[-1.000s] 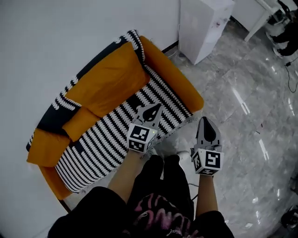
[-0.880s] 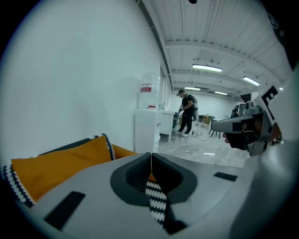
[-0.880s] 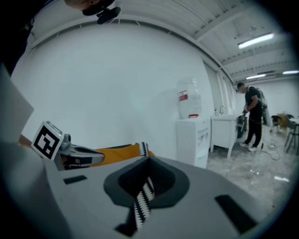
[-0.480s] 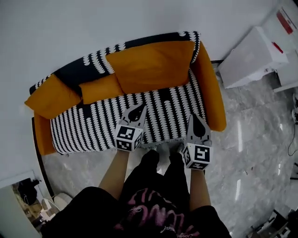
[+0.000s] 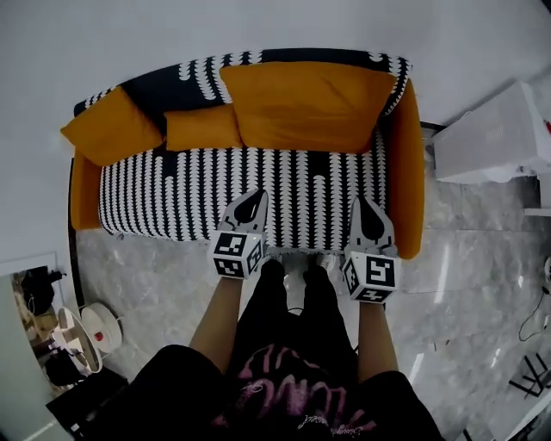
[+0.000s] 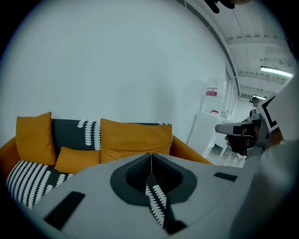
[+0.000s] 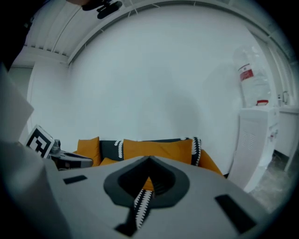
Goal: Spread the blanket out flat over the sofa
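Observation:
A black-and-white patterned blanket [image 5: 189, 194] lies over the seat and backrest of an orange sofa [image 5: 411, 172]. Three orange cushions lean on the back, the largest [image 5: 306, 103] at the right. My left gripper [image 5: 257, 197] is at the blanket's front edge, left of centre. It is shut on a fold of the blanket [image 6: 156, 205], which shows between the jaws of the left gripper [image 6: 151, 155]. My right gripper [image 5: 362, 203] is at the front edge near the right armrest. The right gripper [image 7: 149, 160] is also shut on a strip of blanket [image 7: 141, 203].
A white cabinet [image 5: 495, 138] with a water bottle [image 7: 252, 84] stands right of the sofa. The sofa backs onto a white wall [image 5: 258, 26]. Small objects [image 5: 77, 332] sit on the marble floor [image 5: 155, 276] at the lower left. The person's legs [image 5: 293, 301] stand right before the sofa.
The view has swung round, so the sofa now lies square across the picture instead of slanting. Both grippers have stayed shut at the blanket's front edge and shifted sideways with it.

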### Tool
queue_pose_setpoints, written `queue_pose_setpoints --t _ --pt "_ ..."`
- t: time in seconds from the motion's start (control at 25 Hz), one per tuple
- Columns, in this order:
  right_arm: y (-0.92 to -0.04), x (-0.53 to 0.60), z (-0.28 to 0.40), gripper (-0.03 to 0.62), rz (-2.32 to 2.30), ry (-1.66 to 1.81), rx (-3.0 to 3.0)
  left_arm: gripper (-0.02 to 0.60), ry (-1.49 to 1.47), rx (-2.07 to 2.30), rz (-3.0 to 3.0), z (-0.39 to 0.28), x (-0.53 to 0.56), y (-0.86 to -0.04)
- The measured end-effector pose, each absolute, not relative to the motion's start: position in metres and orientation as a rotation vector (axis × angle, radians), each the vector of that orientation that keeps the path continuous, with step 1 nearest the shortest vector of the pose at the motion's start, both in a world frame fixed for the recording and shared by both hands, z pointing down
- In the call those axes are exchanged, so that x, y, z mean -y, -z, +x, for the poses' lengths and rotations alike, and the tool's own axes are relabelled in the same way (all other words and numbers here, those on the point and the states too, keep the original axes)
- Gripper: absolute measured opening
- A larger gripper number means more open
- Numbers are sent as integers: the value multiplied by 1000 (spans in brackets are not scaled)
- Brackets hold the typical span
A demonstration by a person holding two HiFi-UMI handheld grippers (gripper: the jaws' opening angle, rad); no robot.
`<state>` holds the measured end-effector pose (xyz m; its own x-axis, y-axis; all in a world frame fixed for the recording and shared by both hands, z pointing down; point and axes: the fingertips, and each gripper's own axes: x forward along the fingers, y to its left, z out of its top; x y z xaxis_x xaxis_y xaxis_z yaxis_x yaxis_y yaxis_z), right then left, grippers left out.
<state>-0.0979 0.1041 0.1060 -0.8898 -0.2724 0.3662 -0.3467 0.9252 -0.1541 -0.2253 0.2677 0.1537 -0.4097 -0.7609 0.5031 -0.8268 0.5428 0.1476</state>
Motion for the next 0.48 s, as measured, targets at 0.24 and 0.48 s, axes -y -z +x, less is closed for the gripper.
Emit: queue_pose_setpoints --t 0.24,0.48 --pt "-109 -108 -110 20 317 -287 2760 15 -142 2336 1174 -221 -279 -147" --pt "-104 -138 -128 20 237 -273 2767 15 -161 2352 1158 -222 -301 -140"
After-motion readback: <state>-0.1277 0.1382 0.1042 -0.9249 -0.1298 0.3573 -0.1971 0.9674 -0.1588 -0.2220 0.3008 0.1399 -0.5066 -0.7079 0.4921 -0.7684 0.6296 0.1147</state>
